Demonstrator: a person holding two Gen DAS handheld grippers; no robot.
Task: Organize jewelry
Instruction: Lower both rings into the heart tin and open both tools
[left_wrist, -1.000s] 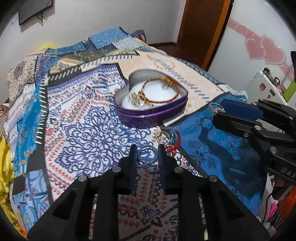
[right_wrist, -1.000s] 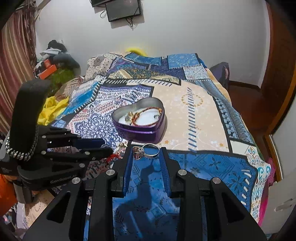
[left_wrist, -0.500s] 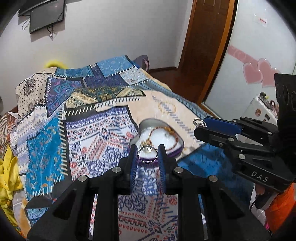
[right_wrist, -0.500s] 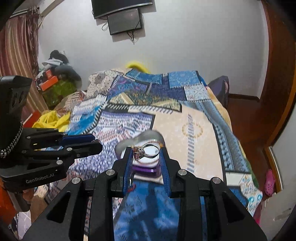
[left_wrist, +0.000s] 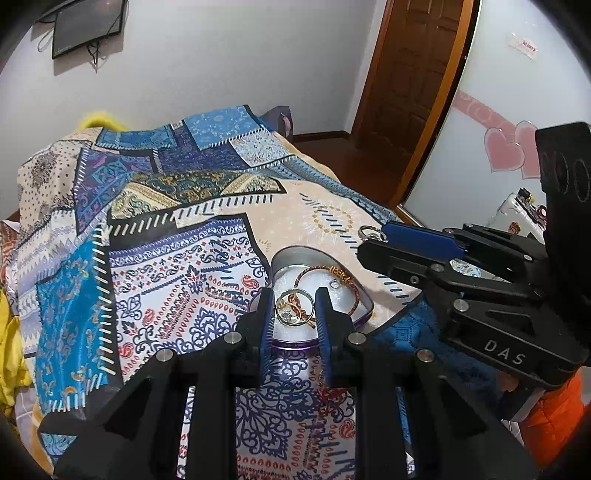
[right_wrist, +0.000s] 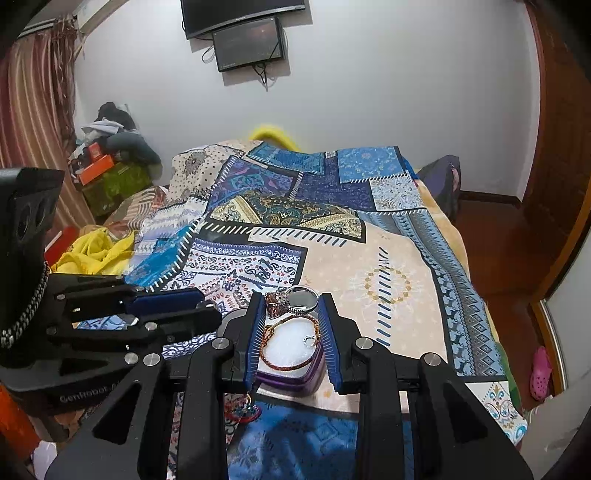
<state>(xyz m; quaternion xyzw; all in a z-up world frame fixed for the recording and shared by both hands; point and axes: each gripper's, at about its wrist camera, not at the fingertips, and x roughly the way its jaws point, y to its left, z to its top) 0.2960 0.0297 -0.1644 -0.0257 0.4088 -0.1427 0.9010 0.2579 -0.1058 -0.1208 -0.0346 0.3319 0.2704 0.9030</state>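
Blue pads of the left gripper (left_wrist: 293, 314) pinch a plain silver ring (left_wrist: 295, 309), and the grip hangs just over the near lobe of the heart tin (left_wrist: 364, 308). In this view the ring overlaps a gold ring already lying on the tin's white lining, so which rim belongs to which is hard to tell. The right gripper (right_wrist: 291, 308) is likewise clamped, on a silver ring with a brown stone (right_wrist: 295, 300), held above the tin's far edge. A red-and-gold bracelet (right_wrist: 291, 345) and a small loop rest inside the tin. Below the tin, on the patterned bedspread (right_wrist: 388, 258), red trinkets (right_wrist: 242, 410) lie loose.

The step in hand appears to be the drop: both rings have been carried to the tin and neither is released. Next, each grip likely needs to lower until its ring sits close to the lining, clear of the bracelet, and then open, one side at a time so the tools do not collide. The red trinkets remain to be collected afterwards.
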